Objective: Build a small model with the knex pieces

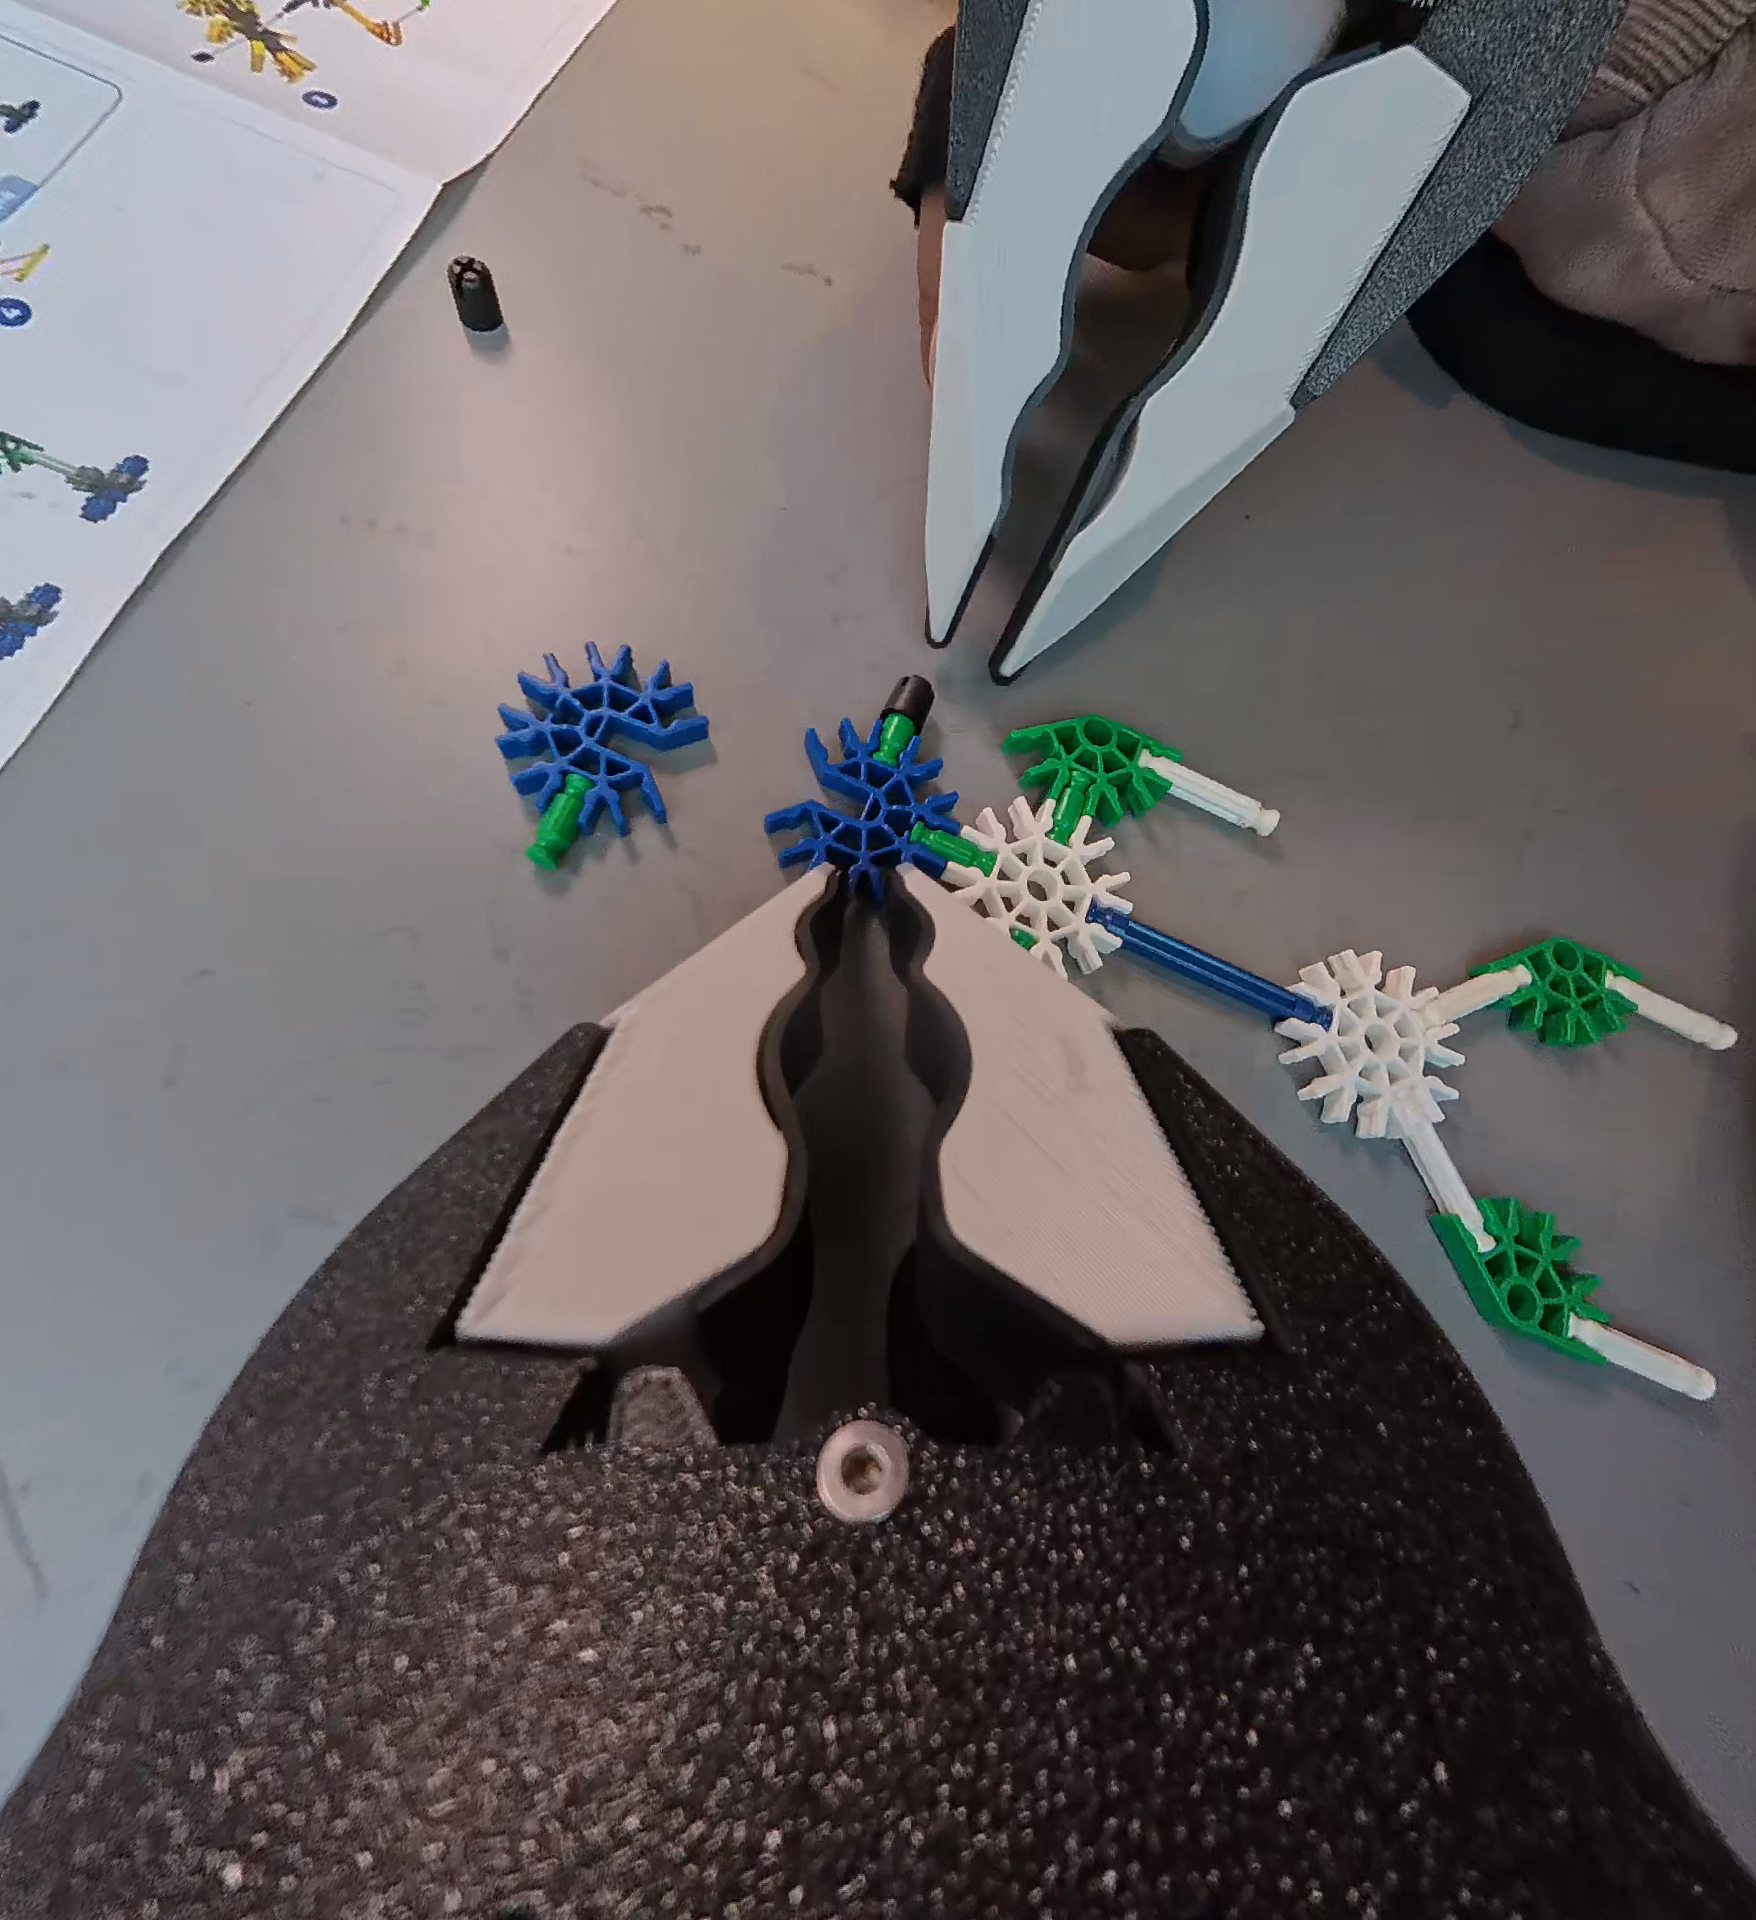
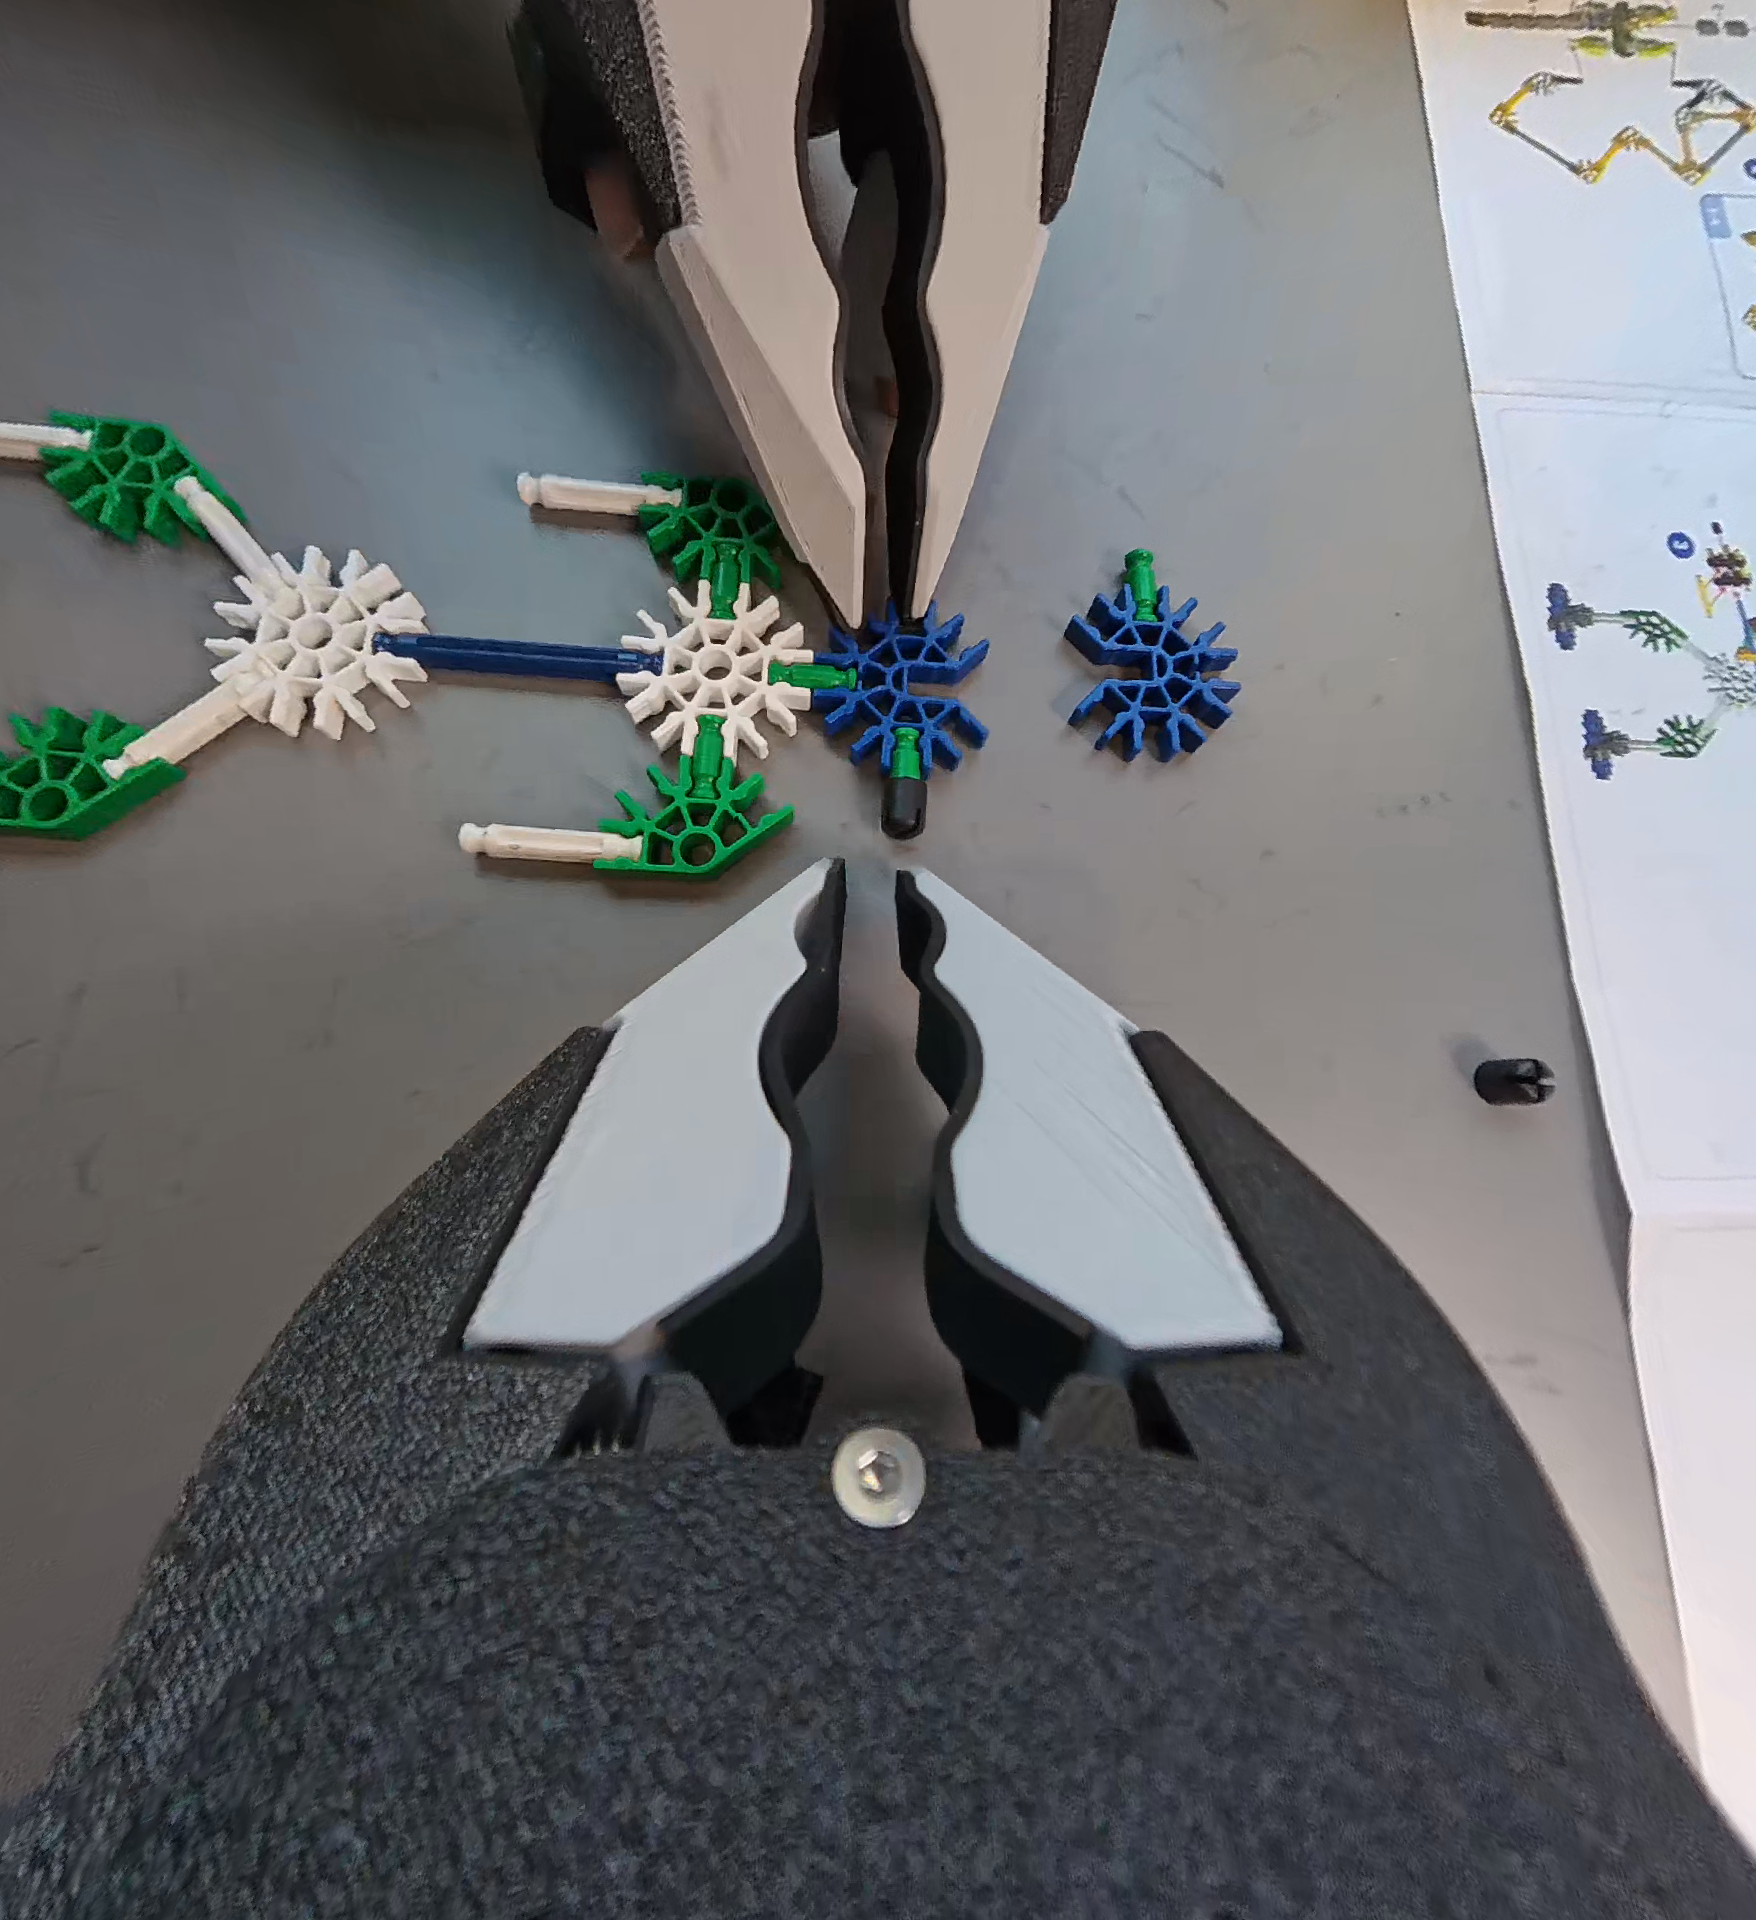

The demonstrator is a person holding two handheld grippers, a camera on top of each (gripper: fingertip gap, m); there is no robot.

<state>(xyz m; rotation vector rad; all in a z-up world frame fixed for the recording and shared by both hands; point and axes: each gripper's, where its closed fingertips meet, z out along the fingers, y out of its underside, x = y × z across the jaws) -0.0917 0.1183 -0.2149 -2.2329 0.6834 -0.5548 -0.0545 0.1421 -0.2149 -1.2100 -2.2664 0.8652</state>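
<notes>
Blue snowflake connector [image 1: 869,821] is lying on the grey table [image 1: 334,1039] at one end of a flat toy assembly, and the left gripper [image 1: 866,883] is gripping its edge with jaws closed together on it. A short green rod carrying a black cap [image 1: 905,696] is projecting from this connector toward the right gripper [image 2: 869,868], whose jaws are standing slightly apart just short of the cap, touching nothing.

The assembly is continuing through a white snowflake connector [image 2: 715,668], a dark blue rod [image 2: 505,657] and a second white connector [image 2: 315,641], with four green fan connectors [image 2: 692,826] and white rods branching off.

A separate blue connector [image 2: 1154,670] with one green rod is lying just beside the gripped one. A loose black cap [image 2: 1513,1081] is resting near the instruction sheet [image 2: 1684,935], which is showing coloured build diagrams and numbered step markers; its small print is not legible, and no brand marking is readable.
</notes>
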